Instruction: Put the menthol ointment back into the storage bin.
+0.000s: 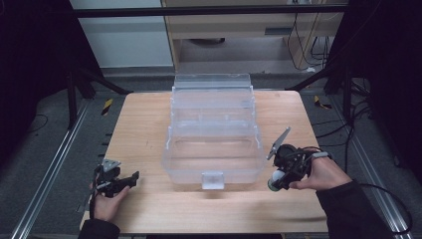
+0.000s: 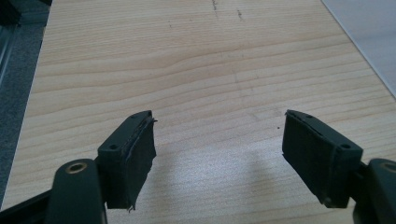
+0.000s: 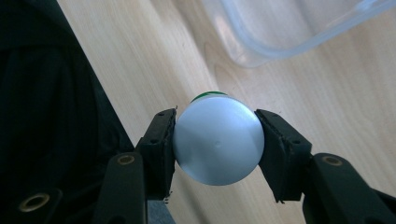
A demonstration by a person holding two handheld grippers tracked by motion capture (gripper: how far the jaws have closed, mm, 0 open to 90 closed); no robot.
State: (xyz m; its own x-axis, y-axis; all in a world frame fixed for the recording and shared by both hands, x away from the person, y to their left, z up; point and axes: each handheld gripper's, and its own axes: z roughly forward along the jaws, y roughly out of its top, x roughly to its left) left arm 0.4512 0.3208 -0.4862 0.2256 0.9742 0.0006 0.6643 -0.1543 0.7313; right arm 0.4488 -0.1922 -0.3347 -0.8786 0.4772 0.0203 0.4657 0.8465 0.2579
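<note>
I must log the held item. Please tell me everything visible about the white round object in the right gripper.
The white round object looks smooth and matte, like plastic, with a thin green edge showing behind it. The right gripper is shut on it, one black pad on each side. It is held above the wooden table, near the clear plastic box but apart from it.

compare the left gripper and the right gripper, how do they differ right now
The left gripper has its jaws spread wide with bare wooden table between them; the right gripper is closed on a round white object with a green edge. In the high view, the left gripper sits well left of the clear plastic box, while the right gripper is close beside the box's right front corner. Both are black, hand-held, and low over the same table.
</note>
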